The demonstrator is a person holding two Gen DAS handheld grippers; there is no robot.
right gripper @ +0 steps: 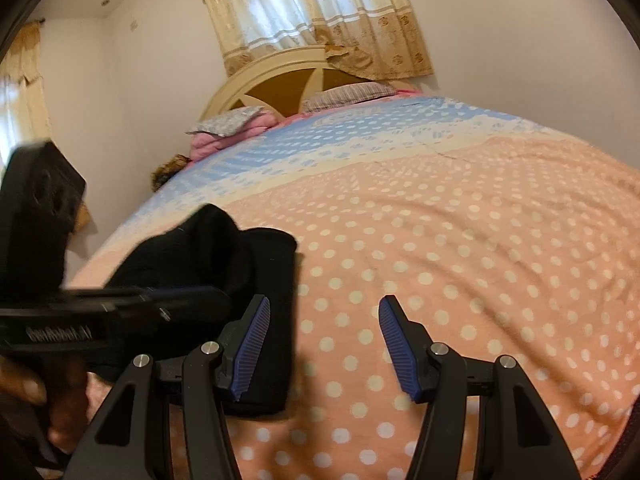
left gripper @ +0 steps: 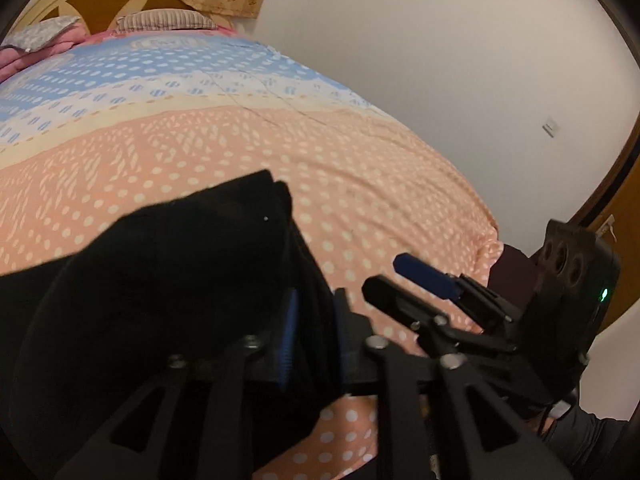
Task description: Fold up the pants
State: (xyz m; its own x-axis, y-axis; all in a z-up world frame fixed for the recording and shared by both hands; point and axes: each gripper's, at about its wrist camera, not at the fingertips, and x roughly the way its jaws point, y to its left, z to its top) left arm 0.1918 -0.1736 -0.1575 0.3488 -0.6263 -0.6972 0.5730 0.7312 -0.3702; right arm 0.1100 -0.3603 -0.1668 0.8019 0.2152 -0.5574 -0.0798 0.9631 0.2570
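A: Where do the black pants (right gripper: 224, 280) sit?

B: Bunched and partly folded on the bedspread (right gripper: 460, 248), over the peach dotted band near the bed's foot edge, toward its left side in the right wrist view.

A: And the tools?

B: The left gripper (left gripper: 314, 336) has dark cloth running between its blue pads (left gripper: 289, 340); they look pressed on a thick layer of pants, though black on black makes that hard to confirm. The right gripper (right gripper: 324, 348) stands spread with nothing between the fingers, hovering over bare bedspread just beside the pile's right edge.

A: How will the fabric behave?

B: I'd judge it soft, limp and fairly light, a thick knit. It will sag and slump wherever it isn't supported, and stacked layers may slide apart.

A: Best place to grip?

B: Probably at an edge or corner of the bundle, pinching all layers together, one tool at each end so the fold stays straight.
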